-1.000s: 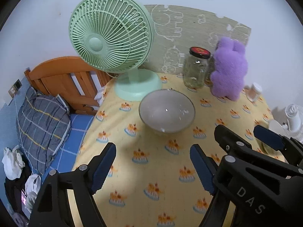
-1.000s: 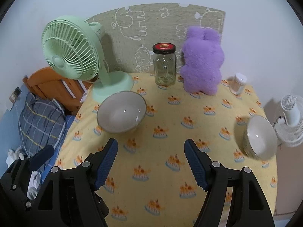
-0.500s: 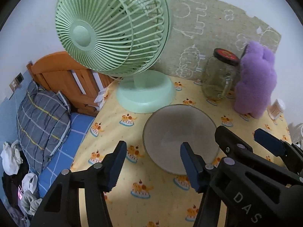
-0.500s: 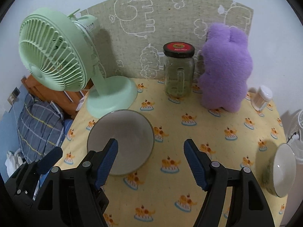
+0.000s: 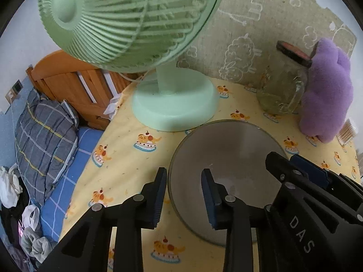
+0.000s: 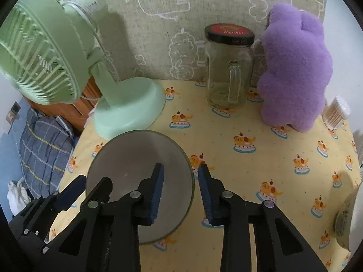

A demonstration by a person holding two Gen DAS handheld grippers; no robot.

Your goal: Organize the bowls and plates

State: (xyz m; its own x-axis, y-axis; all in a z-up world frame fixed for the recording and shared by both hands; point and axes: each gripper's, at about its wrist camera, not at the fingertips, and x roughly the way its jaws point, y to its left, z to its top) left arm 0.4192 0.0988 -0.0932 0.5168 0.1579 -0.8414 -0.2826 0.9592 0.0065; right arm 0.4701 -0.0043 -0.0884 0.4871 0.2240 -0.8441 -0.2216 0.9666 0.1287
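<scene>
**Two tools straddle opposite rims of a grey bowl beside the fan**

A wide, shallow grey bowl (image 6: 140, 181) sits on the table (image 6: 261, 165), which wears a yellow cloth printed with cakes. The bowl lies just in front of the mint-green fan (image 6: 129, 111), close to its round base.

The left tool (image 5: 185, 195) is part open, one finger outside the bowl's left rim and one inside; no contact is evident. The right tool (image 6: 180, 192) is likewise part open, straddling the right rim. Neither appears to have gripped yet. Taking both sides would likely keep so broad a bowl level when lifted.

To the right of the fan, against the wall, stand a glass jar (image 6: 229, 68) with a dark lid and a purple plush toy (image 6: 295, 72). A second, whiter bowl (image 6: 354, 222) shows far right of the fan, at the table's edge, perhaps the stacking partner.
</scene>
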